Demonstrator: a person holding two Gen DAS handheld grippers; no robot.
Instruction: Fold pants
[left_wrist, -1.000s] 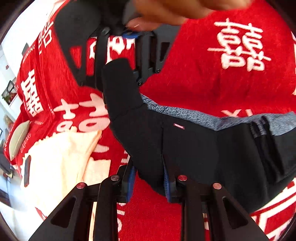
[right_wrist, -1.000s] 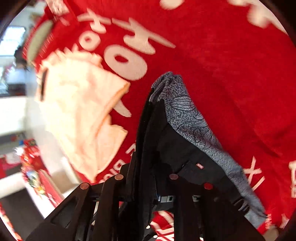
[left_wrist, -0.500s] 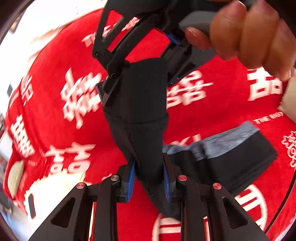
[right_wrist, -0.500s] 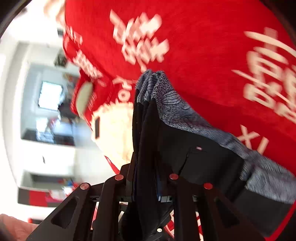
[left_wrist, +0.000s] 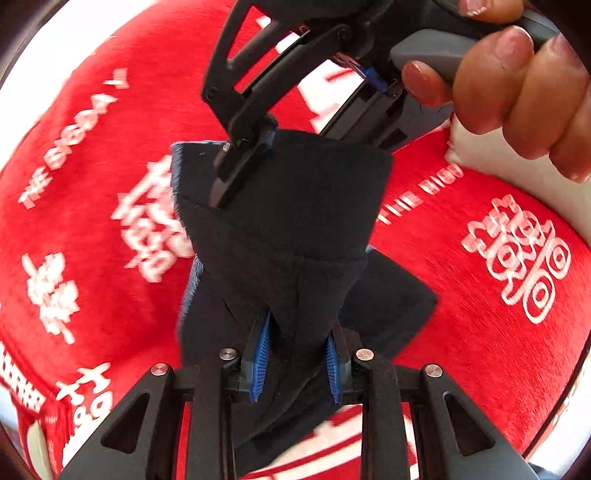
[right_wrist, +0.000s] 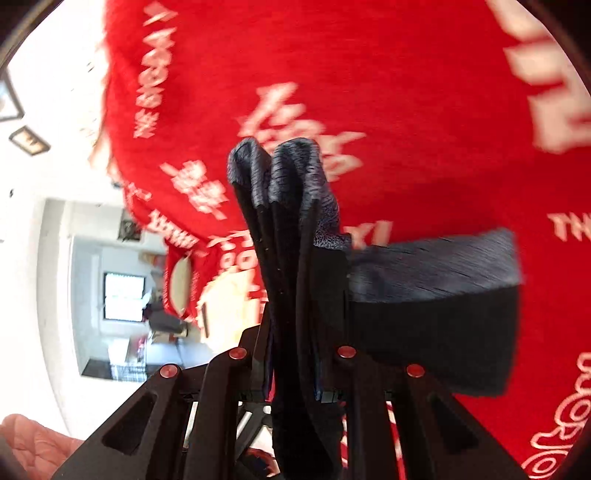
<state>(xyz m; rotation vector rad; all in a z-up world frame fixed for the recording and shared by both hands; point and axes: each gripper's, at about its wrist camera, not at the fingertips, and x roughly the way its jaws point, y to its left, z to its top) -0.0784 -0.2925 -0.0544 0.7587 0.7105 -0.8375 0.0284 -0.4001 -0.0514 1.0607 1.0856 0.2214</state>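
Both grippers, left gripper (left_wrist: 295, 363) at lower centre and right gripper (right_wrist: 295, 369), are pinching the dark pants (left_wrist: 291, 225), lifting one end above the red blanket (left_wrist: 480, 314) for folding over

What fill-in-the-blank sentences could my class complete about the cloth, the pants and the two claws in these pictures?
1. The cloth under the pants is ____ with white lettering.
2. The left claw is shut on the ____.
3. The pads on the left claw are coloured ____.
4. In the right wrist view, the right claw grips dark fabric with a ____ band along its edge.

Missing words: red; pants; blue; grey
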